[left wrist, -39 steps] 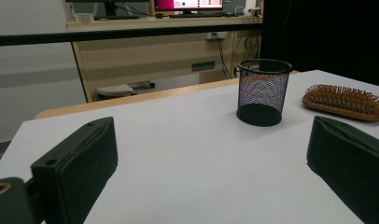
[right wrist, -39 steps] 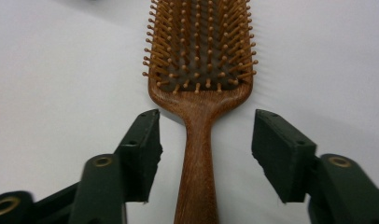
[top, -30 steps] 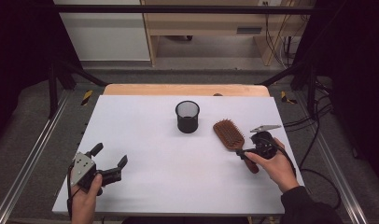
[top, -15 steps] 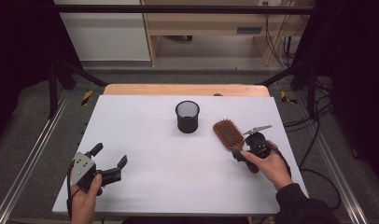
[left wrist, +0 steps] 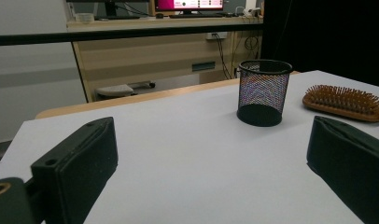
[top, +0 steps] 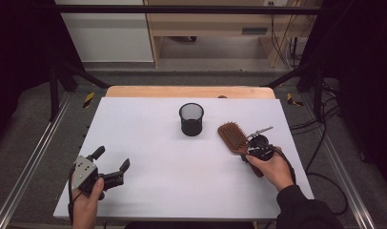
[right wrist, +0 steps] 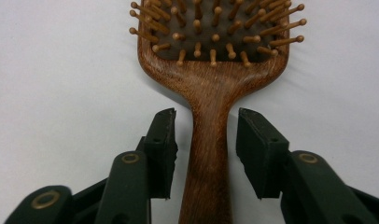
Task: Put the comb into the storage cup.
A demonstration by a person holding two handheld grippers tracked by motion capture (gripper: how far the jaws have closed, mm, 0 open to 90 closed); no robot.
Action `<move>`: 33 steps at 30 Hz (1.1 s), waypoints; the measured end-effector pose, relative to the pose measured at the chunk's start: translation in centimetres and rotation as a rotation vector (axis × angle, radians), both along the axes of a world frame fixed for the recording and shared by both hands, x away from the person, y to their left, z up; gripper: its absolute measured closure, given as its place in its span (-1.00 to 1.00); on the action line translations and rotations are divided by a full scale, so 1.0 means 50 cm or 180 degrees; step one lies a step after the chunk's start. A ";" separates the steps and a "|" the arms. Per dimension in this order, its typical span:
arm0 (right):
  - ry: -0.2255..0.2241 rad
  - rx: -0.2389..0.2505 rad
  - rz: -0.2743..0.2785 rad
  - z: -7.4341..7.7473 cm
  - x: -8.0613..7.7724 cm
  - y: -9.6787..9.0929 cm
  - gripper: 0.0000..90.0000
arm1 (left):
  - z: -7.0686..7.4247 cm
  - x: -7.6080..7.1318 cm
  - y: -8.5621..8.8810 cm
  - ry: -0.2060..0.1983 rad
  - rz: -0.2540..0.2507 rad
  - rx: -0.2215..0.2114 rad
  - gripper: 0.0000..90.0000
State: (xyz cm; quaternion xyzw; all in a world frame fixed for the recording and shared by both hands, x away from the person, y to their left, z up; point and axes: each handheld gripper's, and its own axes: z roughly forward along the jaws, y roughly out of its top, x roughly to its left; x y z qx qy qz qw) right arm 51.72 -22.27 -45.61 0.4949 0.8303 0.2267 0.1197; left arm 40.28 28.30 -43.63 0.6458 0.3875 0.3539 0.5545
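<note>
With the brush flat on the desk right of the cup, the right tool has just been closing astride its handle without touching, so an off-centre squeeze could swivel it; the left tool gapes empty.

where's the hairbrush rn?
High view: the hairbrush lies on the right of the white table, just right of the mesh cup, its handle between the right claw jaws, not yet touching.
</note>
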 end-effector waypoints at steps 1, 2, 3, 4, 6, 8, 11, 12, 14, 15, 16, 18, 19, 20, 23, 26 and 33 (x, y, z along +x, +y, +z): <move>0.0000 0.0000 0.0000 0.000 0.000 0.000 0.33 | 0.000 0.000 0.000 0.0000 -0.0001 0.0000 -0.95; 0.0001 -0.0014 0.0006 -0.001 0.000 0.001 0.38 | 0.000 0.000 0.000 -0.0001 -0.0003 0.0002 -0.95; 0.0001 -0.0014 0.0006 -0.001 0.000 0.001 0.38 | 0.000 0.000 0.000 -0.0001 -0.0003 0.0002 -0.95; 0.0016 -0.0014 0.0011 -0.002 0.000 0.001 0.41 | 0.000 0.000 -0.001 0.0000 -0.0004 0.0002 -0.95; 0.0001 -0.0059 0.0017 -0.003 -0.001 0.002 0.49 | 0.000 0.000 -0.001 0.0002 -0.0006 0.0006 -0.95; -0.0004 -0.0068 0.0015 -0.003 -0.001 0.002 0.52 | 0.000 0.000 -0.001 0.0000 -0.0002 0.0003 -0.95; -0.0021 -0.0084 -0.0002 -0.004 -0.003 0.003 0.56 | 0.000 0.000 -0.001 0.0002 -0.0004 0.0011 -0.95; -0.0027 -0.0102 -0.0002 -0.004 -0.003 0.004 0.56 | 0.000 0.000 -0.001 0.0001 -0.0007 0.0013 -0.95; -0.0022 -0.0113 -0.0022 -0.004 -0.003 0.005 0.57 | 0.000 0.000 -0.002 0.0000 -0.0008 0.0016 -0.95; -0.0009 -0.0103 -0.0025 -0.004 -0.002 0.004 0.58 | 0.000 0.000 -0.002 0.0000 -0.0009 0.0015 -0.95; 0.0005 -0.0100 -0.0021 -0.004 0.000 0.004 0.60 | 0.000 0.000 -0.002 -0.0001 -0.0009 0.0016 -0.95; 0.0038 -0.0101 -0.0009 -0.003 0.003 0.003 0.61 | 0.000 0.000 -0.002 -0.0001 -0.0008 0.0016 -0.95; 0.0053 -0.0102 -0.0012 -0.003 0.004 0.003 0.61 | 0.000 0.000 -0.002 -0.0001 -0.0007 0.0016 -0.95; 0.0085 -0.0105 -0.0008 -0.002 0.007 0.004 0.62 | 0.000 0.000 -0.001 -0.0002 -0.0006 0.0014 -0.95; 0.0110 -0.0129 -0.0004 0.000 0.009 0.005 0.62 | 0.000 0.000 -0.001 -0.0002 -0.0007 0.0009 -0.95; 0.0105 -0.0098 0.0020 0.000 0.009 0.002 0.62 | 0.000 0.000 0.000 -0.0003 0.0002 -0.0004 -0.95; 0.0021 -0.0031 0.0031 0.001 -0.004 -0.007 0.62 | 0.000 0.002 0.002 0.0003 0.0008 -0.0009 -0.95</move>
